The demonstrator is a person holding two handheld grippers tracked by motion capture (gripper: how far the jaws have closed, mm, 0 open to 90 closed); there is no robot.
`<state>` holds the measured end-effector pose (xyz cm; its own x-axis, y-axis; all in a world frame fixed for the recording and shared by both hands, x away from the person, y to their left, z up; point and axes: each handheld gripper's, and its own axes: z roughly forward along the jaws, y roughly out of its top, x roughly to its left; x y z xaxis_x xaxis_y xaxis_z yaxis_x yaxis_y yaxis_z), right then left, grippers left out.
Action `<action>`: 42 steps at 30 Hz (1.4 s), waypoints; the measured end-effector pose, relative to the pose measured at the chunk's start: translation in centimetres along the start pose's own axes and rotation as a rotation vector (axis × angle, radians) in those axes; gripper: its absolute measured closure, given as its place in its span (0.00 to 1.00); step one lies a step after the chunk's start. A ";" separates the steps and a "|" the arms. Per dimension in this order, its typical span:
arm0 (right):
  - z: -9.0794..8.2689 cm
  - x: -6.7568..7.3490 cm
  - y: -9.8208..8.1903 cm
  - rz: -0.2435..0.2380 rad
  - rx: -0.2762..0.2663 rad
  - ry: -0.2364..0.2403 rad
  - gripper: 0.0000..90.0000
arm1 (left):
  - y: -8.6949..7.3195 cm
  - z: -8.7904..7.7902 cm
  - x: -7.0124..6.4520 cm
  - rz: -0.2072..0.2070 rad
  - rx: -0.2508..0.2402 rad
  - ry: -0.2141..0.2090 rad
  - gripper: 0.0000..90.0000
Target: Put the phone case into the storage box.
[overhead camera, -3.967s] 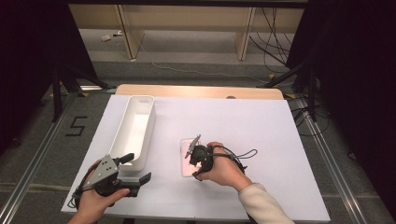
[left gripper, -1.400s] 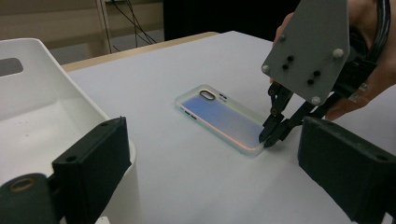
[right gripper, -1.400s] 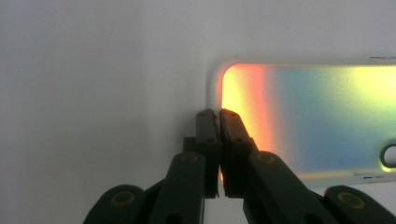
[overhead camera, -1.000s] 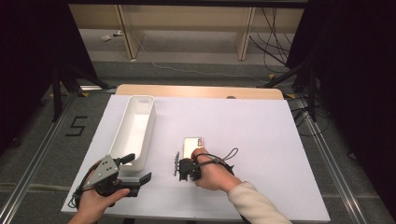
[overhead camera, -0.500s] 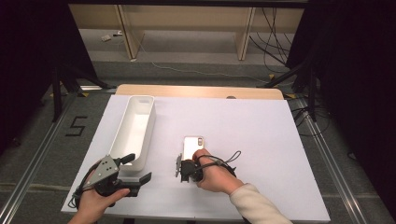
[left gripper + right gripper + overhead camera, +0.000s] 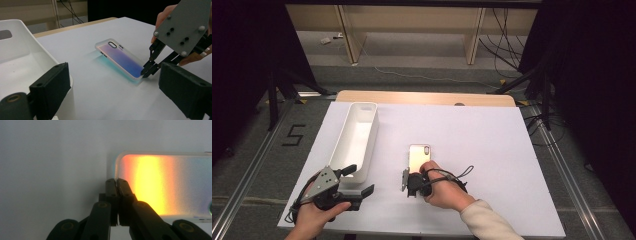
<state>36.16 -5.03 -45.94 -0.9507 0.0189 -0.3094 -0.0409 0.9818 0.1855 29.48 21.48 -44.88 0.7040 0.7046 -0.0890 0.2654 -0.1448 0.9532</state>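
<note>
An iridescent phone case lies back-up on the white table, camera hole at its far end. My right gripper is at the case's near short end, and its jaws are pressed together on that end's rim. In the right gripper view the shut jaws meet right at the case's pale edge. From the left gripper view the case looks slightly raised, with the right gripper's tips at its near end. My left gripper stands open and holds nothing, beside the near end of a white bin.
The long white bin is at the left and reaches toward the far edge. The white table top stretches wide to the right of the case. Shelves and cables lie on the floor beyond the table.
Four seconds ago the right gripper held the case tilted up off the table; it now lies low, and the right hand has drawn toward the near edge. The left gripper has not moved.
</note>
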 end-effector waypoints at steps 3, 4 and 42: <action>-0.1 -0.1 0.0 -0.030 -0.009 -0.014 0.99 | 0.0 0.0 0.0 0.003 0.000 0.000 0.11; -0.2 0.1 0.0 -0.008 -0.006 -0.023 0.99 | 0.0 0.0 0.0 0.003 -0.001 -0.001 0.11; -2.0 0.7 -0.8 -0.025 -0.066 -0.136 0.99 | 0.0 0.1 0.4 -0.010 0.004 0.024 0.12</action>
<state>34.87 -6.17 -44.44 -0.8991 0.0246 -0.4371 -0.0880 0.9679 0.2355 29.81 21.73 -44.98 0.6852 0.7227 -0.0909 0.2746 -0.1407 0.9512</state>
